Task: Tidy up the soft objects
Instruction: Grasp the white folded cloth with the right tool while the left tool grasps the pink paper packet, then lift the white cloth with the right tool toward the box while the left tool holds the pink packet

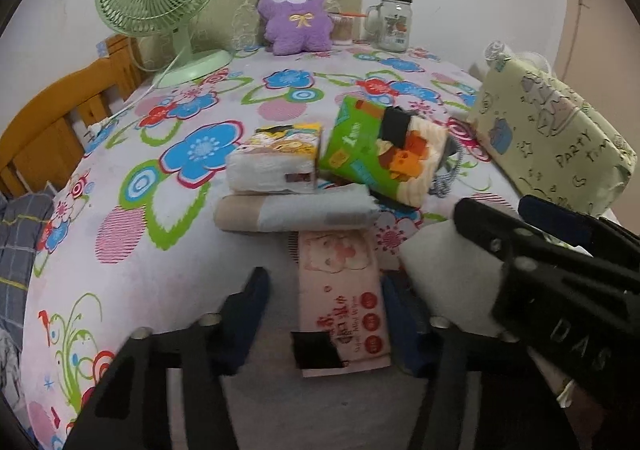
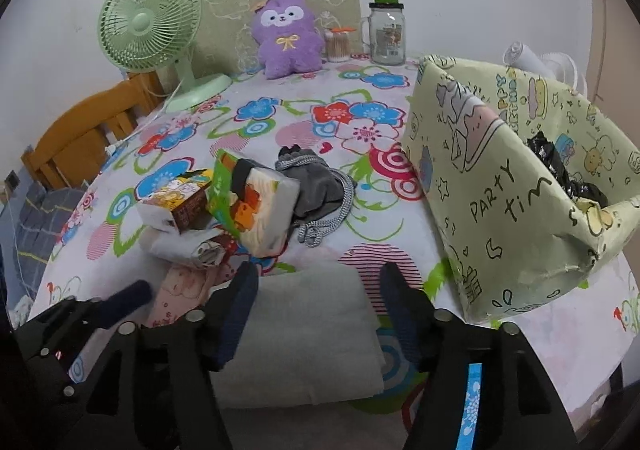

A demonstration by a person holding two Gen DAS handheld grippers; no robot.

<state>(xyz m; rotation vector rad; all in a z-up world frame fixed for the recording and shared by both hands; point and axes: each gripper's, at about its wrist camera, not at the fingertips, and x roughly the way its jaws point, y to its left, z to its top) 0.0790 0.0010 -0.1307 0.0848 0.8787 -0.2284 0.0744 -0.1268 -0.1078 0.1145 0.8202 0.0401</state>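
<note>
A white tissue pack (image 2: 310, 330) is seen low in the centre of the right wrist view, lying between the spread fingers of the right gripper (image 2: 316, 314); whether the pads touch it cannot be told. In the left wrist view, a pink wet-wipe pack (image 1: 344, 302) is framed by the wide-open left gripper (image 1: 324, 314), low centre. Just above it a beige-and-grey roll (image 1: 296, 210), a yellow tissue pack (image 1: 276, 162) and a green tissue pack (image 1: 380, 150) are piled together mid-frame. A grey drawstring pouch (image 2: 320, 190) lies beside them. A paper-wrapped box (image 2: 516, 186) stands at the right on the flowered tablecloth (image 2: 360, 122). A purple plush (image 2: 286, 38) and green fan (image 2: 150, 30) are set at the top.
</note>
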